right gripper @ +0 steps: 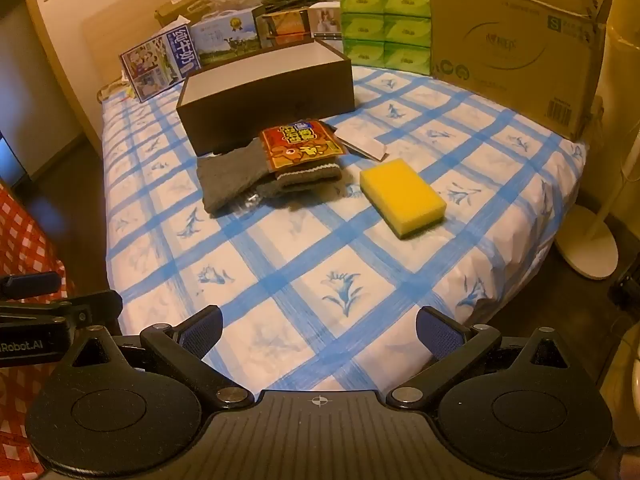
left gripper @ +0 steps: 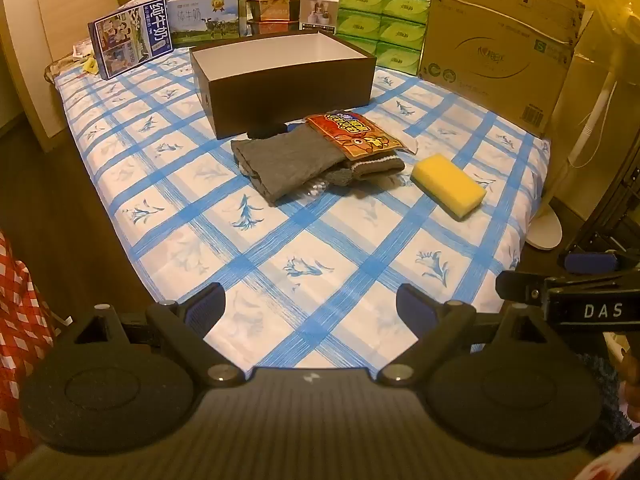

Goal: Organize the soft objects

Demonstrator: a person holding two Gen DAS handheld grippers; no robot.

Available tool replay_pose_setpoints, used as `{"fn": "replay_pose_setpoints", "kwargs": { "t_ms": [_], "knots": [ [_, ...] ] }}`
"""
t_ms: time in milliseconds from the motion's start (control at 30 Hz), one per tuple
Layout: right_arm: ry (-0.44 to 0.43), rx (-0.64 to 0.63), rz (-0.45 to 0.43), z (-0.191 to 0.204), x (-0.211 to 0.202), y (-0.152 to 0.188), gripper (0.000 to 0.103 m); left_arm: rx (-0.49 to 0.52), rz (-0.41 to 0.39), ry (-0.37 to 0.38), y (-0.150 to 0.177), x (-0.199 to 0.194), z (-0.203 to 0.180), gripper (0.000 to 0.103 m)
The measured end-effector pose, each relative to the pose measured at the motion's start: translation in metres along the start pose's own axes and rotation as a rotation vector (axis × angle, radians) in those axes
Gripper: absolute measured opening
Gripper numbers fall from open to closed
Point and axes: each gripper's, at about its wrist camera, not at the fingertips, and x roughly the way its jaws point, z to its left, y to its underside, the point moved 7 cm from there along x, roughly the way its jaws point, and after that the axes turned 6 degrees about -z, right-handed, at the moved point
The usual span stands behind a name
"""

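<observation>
Both the left gripper (left gripper: 310, 308) and right gripper (right gripper: 319, 330) hover with jaws spread wide, holding nothing, over the checked bed (left gripper: 320, 248). The grey sock (left gripper: 280, 162), red packet (left gripper: 356, 136) and yellow sponge (left gripper: 448, 184) lie before the open brown box (left gripper: 288, 88).

A printed cloth sheet (left gripper: 280, 248) with blue checks covers the bed. At its centre lies matt grey knit fabric (left gripper: 280, 160); on top, at one o'clock, a glossy red plastic packet (left gripper: 356, 136). At three o'clock, a porous yellow sponge (left gripper: 448, 184). At twelve o'clock, a smooth dark cardboard box (left gripper: 288, 88).
</observation>
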Motion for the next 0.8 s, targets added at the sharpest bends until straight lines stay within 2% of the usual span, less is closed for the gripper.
{"fn": "replay_pose_setpoints", "kwargs": {
  "t_ms": [800],
  "knots": [
    [0.001, -0.004, -0.004, -0.0006, 0.0073, -0.0041, 0.102, -0.003, 0.001, 0.005, 0.0004, -0.0004, 0.0, 0.091]
  ]
}}
